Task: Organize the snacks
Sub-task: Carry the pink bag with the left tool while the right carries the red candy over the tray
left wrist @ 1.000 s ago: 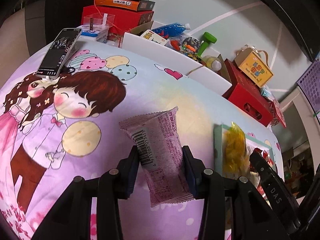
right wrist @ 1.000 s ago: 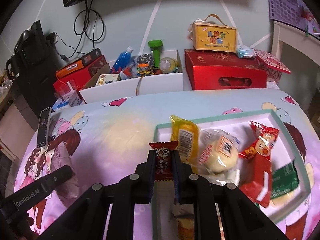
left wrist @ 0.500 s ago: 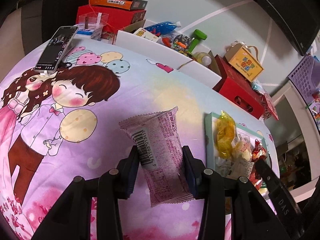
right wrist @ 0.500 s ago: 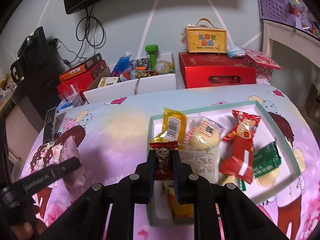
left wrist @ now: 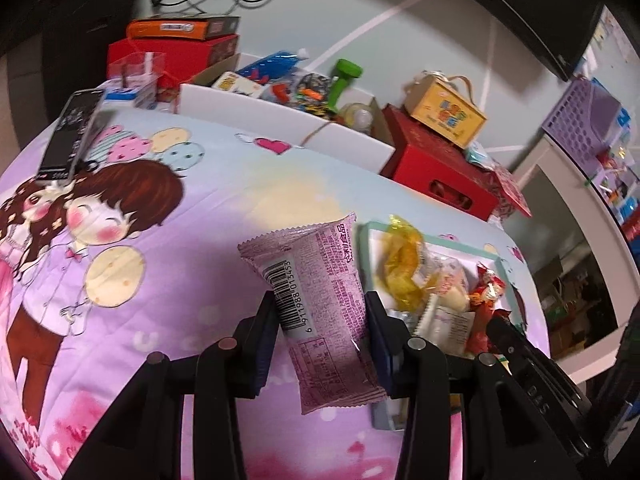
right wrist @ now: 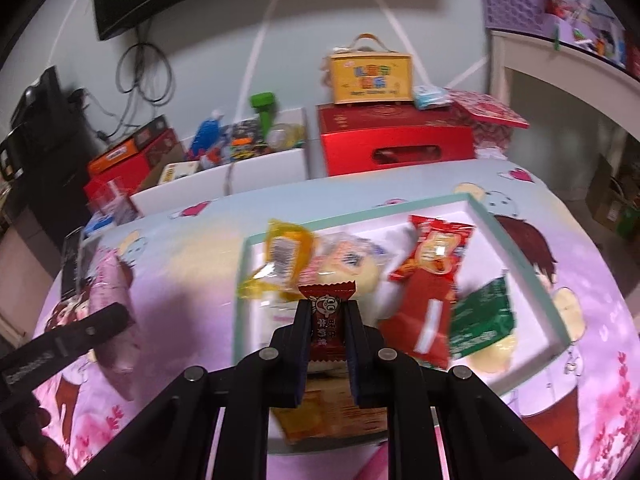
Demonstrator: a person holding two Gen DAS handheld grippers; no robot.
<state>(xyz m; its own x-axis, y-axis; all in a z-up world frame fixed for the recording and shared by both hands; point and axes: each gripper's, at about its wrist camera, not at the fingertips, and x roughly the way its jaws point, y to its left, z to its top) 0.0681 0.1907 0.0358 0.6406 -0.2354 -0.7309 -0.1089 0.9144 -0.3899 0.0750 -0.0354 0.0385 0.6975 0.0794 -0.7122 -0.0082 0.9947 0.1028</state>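
Cartoon bedsheet (left wrist: 168, 264) under tray (right wrist: 516, 248). Your right gripper (right wrist: 329, 320), clamping candy (right wrist: 328, 326), has advanced over tray; left gripper (left wrist: 320, 316), gripping pink pack (left wrist: 320, 300), closing in beside tray's left edge. Drops likely next.

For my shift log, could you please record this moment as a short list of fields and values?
left gripper: shut on pink snack packet, held beside the tray
right gripper: shut on dark red candy, above the tray
tray: holds yellow, pale, red and green packets
surface: cartoon-print cloth
phone: lying on the cloth
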